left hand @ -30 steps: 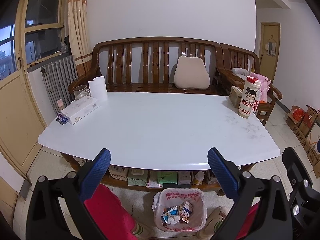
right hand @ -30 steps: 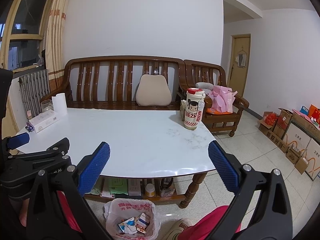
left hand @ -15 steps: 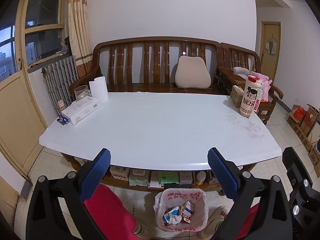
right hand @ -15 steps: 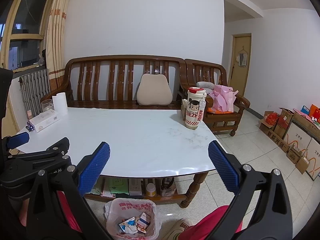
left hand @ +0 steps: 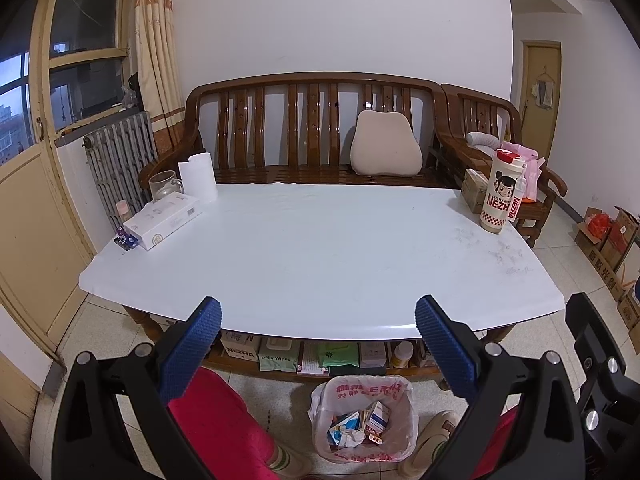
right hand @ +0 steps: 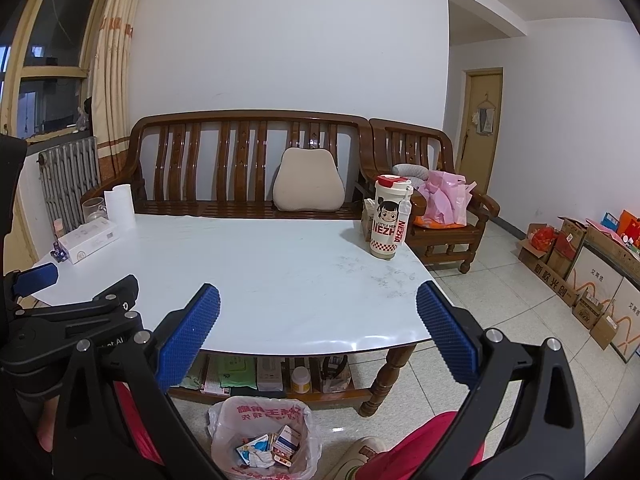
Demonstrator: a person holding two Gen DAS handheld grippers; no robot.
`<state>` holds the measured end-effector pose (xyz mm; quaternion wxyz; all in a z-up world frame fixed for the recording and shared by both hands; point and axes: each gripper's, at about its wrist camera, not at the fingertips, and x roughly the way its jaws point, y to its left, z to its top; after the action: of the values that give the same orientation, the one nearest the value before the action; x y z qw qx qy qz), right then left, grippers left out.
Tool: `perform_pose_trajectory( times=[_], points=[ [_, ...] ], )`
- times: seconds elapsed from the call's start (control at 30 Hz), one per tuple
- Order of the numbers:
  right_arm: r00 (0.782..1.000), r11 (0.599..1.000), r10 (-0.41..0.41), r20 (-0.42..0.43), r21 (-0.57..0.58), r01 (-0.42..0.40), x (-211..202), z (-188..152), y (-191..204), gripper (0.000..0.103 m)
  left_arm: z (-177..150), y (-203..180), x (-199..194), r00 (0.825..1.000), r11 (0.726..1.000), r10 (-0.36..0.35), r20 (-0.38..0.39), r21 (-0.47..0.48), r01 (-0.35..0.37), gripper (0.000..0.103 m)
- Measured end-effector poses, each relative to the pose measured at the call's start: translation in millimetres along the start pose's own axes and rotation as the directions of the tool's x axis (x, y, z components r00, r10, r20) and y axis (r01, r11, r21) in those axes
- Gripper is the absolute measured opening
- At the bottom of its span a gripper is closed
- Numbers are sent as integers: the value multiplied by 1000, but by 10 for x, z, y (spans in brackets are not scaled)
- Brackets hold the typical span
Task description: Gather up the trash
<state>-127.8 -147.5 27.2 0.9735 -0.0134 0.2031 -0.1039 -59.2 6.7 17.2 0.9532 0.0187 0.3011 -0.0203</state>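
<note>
A small bin lined with a white plastic bag [left hand: 362,420] stands on the floor under the near edge of the white table [left hand: 312,248]. It holds several small cartons and crumpled paper, and also shows in the right wrist view [right hand: 262,442]. My left gripper [left hand: 318,344] is open and empty, held above the bin before the table edge. My right gripper [right hand: 318,334] is open and empty, to the right of the left gripper's body [right hand: 72,320].
On the table stand a white box [left hand: 164,220], a paper roll [left hand: 198,178], a glass mug [left hand: 162,186] and a NEZHA cup [left hand: 502,192]. A wooden bench [left hand: 312,132] is behind. Cardboard boxes [right hand: 580,268] line the right wall. Packets fill the shelf below the table.
Both views have shifted very slightly; the grippers stay open and empty and nothing on the table has moved.
</note>
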Motion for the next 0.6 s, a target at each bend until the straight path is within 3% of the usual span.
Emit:
perform_pose_trajectory(
  times=[0.6],
  points=[
    [1000,1000,4,-7,2,-4,38,-33,3,96,-11,56,23,1000,1000,0,-1,11,0,95]
  ],
)
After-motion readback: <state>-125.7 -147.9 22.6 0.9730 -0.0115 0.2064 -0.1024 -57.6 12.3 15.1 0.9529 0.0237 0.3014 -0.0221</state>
